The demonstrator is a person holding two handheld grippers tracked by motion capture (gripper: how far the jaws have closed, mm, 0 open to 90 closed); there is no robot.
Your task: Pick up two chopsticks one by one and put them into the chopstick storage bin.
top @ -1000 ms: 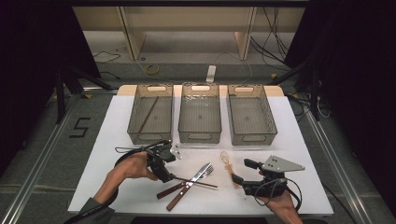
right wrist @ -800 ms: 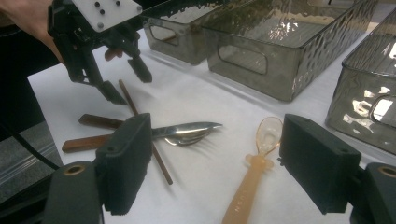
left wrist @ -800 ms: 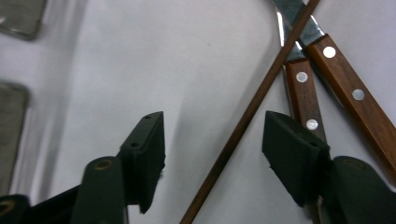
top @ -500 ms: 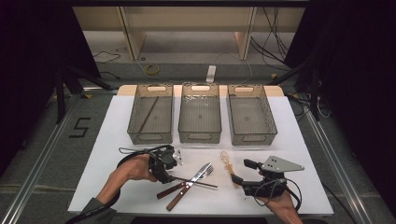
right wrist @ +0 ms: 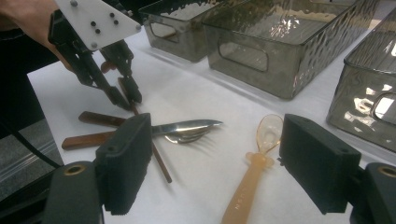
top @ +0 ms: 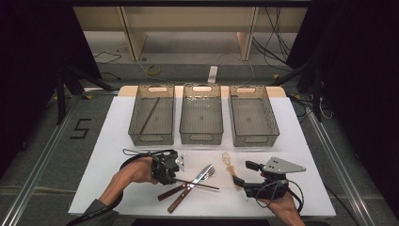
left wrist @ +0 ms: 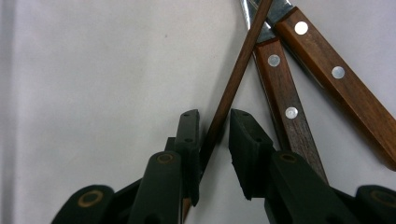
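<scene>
Left gripper view: left claw (left wrist: 212, 135) slightly open astride chopstick (left wrist: 236, 81), bare table (left wrist: 93, 70) leftward.

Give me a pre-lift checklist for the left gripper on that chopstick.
1. Chopstick between the jaws of the left gripper: ok.
2. Jaws shut on it: not ok, a gap shows on one side.
3. Chopstick free of the knife and fork: not ok, it lies across their handles.
4. Right gripper out of the way: ok, open over the spoon.
5. Left bin ready: ok, already holds one chopstick.
</scene>
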